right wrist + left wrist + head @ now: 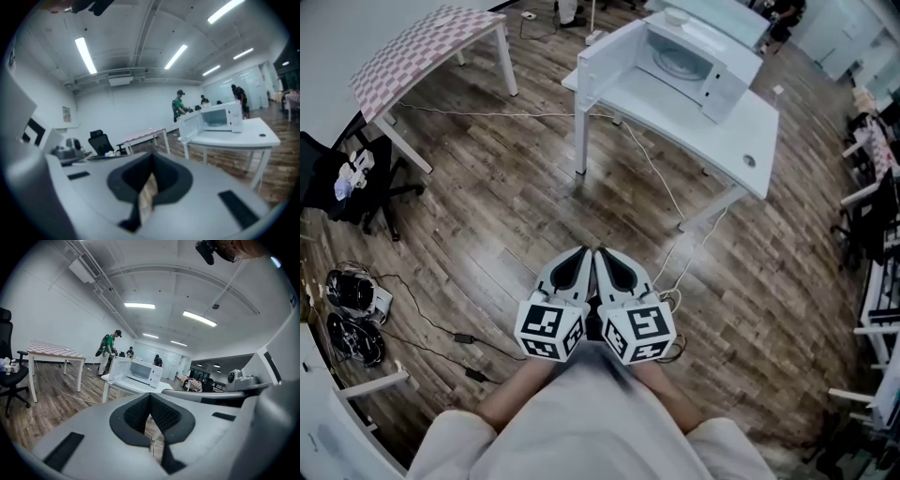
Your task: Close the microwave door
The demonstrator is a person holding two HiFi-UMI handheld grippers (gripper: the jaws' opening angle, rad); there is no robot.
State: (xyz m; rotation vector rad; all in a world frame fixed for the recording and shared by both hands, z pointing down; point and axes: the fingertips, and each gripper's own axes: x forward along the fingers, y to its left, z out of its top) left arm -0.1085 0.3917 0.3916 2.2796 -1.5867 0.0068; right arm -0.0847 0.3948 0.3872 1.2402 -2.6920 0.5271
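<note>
1. The white counter (748, 131) is standing well ahead of both pairs of fingers, too far to reach. I am judging that the person is needing to walk to it first and stop on the side where the door is swinging out.
2. The microwave (698, 58) is sitting on that counter, far ahead of the fingers, and its cavity is showing open toward them.
3. The microwave door (607, 58) is standing wide open, to the left of the cavity as seen from the fingers. A good push is probably going on its outer face near the free edge, far from the hinge. It should follow the arc slowly, so that the microwave is not sliding on the counter.
4. A thin cable (670, 192) is lying on the wooden floor between the fingers and the counter, so the feet are needing care there.
5. The left gripper (579, 255) and the right gripper (606, 255) are being held side by side, close to the body, with their tips nearly touching each other.
6. The left fingers (136, 414) are pressing together with nothing between them. The right fingers (125, 176) are doing the same, and only a thin slit of floor is showing. I am thinking this blunt closed tip is suiting a push well.
</note>
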